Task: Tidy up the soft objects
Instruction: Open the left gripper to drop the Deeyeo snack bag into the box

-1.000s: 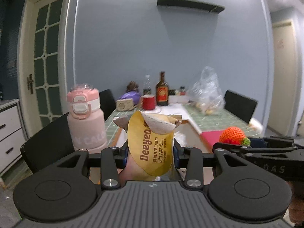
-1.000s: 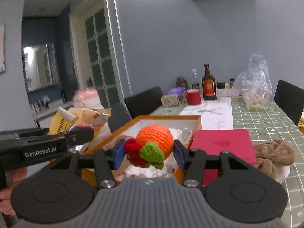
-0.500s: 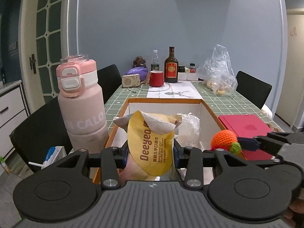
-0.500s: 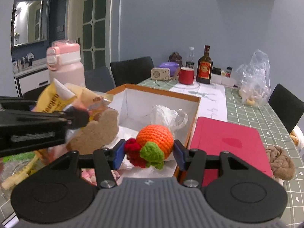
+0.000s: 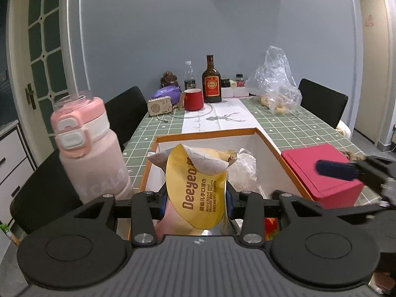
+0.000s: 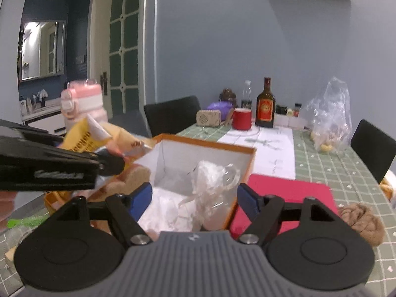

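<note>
My left gripper is shut on a yellow wet-wipes pack, held upright over the near end of the orange-rimmed white box. In the right wrist view the same pack shows at the left, above the box. My right gripper hangs over the box with its jaws opening and nothing between them; only crumpled clear plastic lies below. A sliver of the orange and red crochet toy shows low in the box, behind the left gripper's linkage.
A pink water bottle stands left of the box. A red flat case lies against its right side, with a brown knitted piece beyond. A red mug, a brown bottle and a plastic bag stand at the far end. Black chairs line both sides.
The right jaws have spread apart and the orange crochet toy has left them, dropping into the box. The left gripper, still holding the wipes pack, has moved closer over the box.
</note>
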A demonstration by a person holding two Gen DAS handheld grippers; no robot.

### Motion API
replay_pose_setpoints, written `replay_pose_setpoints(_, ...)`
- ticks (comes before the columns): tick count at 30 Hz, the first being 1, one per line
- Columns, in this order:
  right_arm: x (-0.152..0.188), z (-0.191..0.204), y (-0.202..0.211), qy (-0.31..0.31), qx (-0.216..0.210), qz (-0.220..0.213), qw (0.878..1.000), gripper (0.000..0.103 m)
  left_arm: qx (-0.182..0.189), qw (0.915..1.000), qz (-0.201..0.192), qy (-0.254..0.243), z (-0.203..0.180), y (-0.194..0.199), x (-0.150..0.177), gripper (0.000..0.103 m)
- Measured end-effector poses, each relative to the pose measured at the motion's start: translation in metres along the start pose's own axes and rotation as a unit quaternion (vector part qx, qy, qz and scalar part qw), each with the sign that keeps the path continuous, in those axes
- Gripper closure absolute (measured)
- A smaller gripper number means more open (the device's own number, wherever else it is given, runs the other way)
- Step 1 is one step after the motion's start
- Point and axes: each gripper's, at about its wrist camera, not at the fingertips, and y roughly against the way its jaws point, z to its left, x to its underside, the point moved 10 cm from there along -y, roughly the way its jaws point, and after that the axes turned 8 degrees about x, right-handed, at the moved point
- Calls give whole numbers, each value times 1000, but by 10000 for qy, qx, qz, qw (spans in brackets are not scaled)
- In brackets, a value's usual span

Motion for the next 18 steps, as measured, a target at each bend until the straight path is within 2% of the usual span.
replay_pose_setpoints(3,-6,-18,1,-160,90,-147,9997,27,-35,9997,209,112,1,-16,-7,57)
replay_pose_setpoints(9,-3,-49,-10,-542,184,26,9984,26,-112,9964,810,208,-1,-60,-11,57)
replay_pose_setpoints(13,2,-54,-11,-577,191,60,9981,27,-253,9947,980,176,0,-82,-11,56)
replay_pose_setpoints(18,6,-58,-9,-496,258,36,9984,26,-425,9940,1001,81,3,-96,-11,56)
